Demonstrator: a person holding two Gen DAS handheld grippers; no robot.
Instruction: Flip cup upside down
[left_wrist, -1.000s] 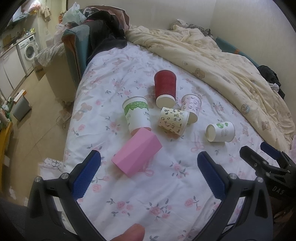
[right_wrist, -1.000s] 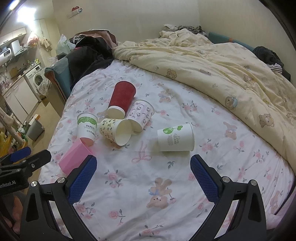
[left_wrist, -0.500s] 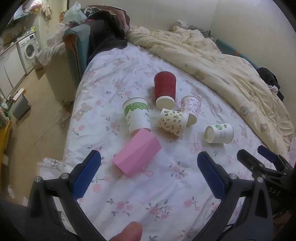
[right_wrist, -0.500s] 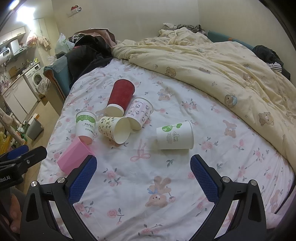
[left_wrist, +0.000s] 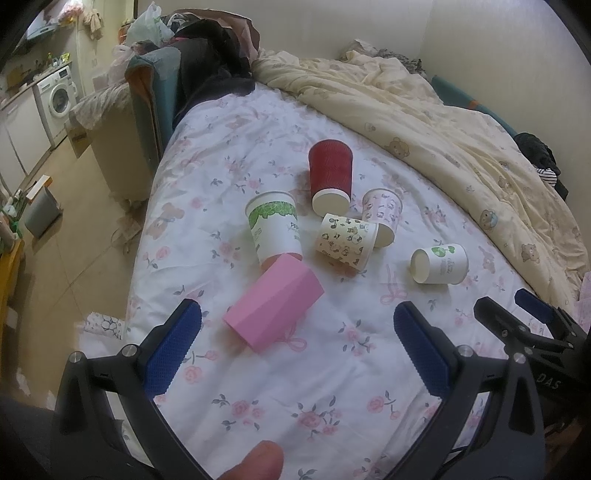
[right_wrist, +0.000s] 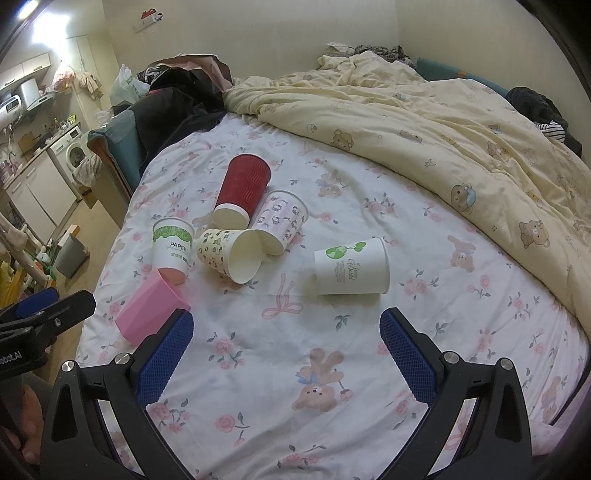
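Note:
Several cups lie on their sides on a floral bed sheet (left_wrist: 229, 373). A pink faceted cup (left_wrist: 273, 308) (right_wrist: 151, 306) lies nearest my left gripper (left_wrist: 295, 328), which is open and empty above the sheet. Beyond it lie a white cup with a green band (left_wrist: 275, 229) (right_wrist: 173, 245), a red ribbed cup (left_wrist: 330, 177) (right_wrist: 242, 192), a cream patterned cup (left_wrist: 347, 240) (right_wrist: 231, 256) and a pink printed cup (left_wrist: 382, 214) (right_wrist: 282, 221). A white cup with a green heart logo (left_wrist: 439, 264) (right_wrist: 351, 271) lies just ahead of my right gripper (right_wrist: 286, 332), open and empty.
A cream bear-print duvet (right_wrist: 424, 122) covers the far and right side of the bed. Dark clothes (left_wrist: 210, 62) are piled at the bed's far left corner. The bed's left edge drops to the floor (left_wrist: 66, 258), with a grey bin (left_wrist: 40, 212) and washing machine (left_wrist: 55, 99).
Both grippers have drawn back slightly from the cups and stay open. The cups have not moved.

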